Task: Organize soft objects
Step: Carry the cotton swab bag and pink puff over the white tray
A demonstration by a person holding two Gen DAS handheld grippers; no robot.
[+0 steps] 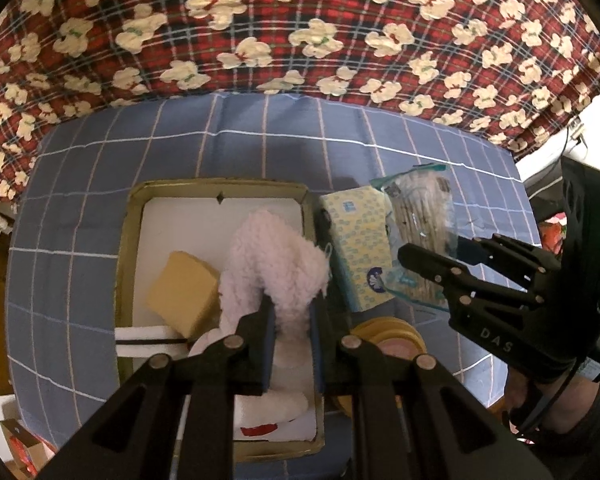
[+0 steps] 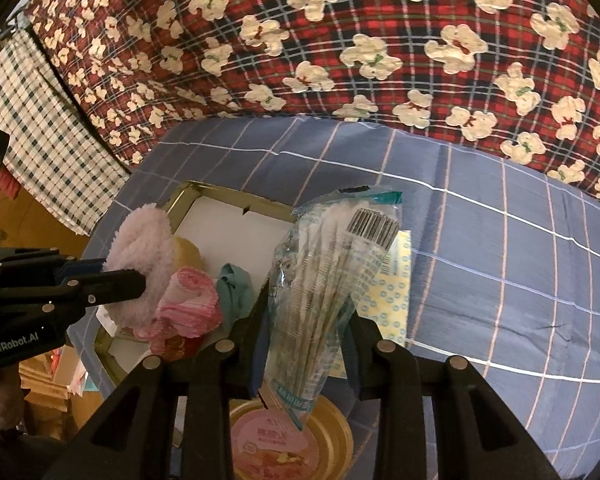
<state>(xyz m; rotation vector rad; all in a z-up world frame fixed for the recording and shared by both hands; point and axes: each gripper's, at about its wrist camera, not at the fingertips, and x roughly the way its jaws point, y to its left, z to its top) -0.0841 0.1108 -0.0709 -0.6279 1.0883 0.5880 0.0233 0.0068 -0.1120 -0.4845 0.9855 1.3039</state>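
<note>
Left claw [image 1: 291, 320] pinches fluffy pale-pink fleece piece [image 1: 275, 264].

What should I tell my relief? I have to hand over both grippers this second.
Left gripper: shut on the fluffy pink slipper, over the box.
Right gripper: shut on the bag of cotton swabs, beside the box.
Done: sponge in the box.
Left: set both held things down; the tissue pack lies on the blue cloth.
</note>
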